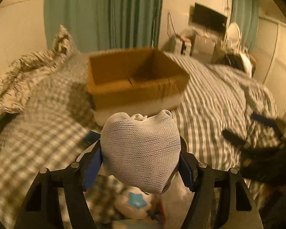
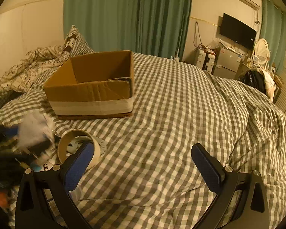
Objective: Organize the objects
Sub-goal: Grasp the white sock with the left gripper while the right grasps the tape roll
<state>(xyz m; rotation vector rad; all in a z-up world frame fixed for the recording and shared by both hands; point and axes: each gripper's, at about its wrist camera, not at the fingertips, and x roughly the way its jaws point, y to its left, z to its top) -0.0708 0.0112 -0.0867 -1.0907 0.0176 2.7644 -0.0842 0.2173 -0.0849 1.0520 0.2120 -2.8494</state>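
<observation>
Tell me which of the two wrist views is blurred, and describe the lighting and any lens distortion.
Left wrist view: motion-smeared, the cardboard box and checked bedding streaked, only the white mesh item between the fingers sharp. Right wrist view: mostly crisp, blurred only at its left edge. Both: dim warm yellowish light, fisheye bending, dark corners.

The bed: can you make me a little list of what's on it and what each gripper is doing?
bed cover: grey and white checks
box: open cardboard box on the bed, nothing seen inside
tape: tape roll lying near the box
left gripper: shut on a white mesh bundle
right gripper: open, nothing between its pads
toys: blurry pile beside the tape
</observation>
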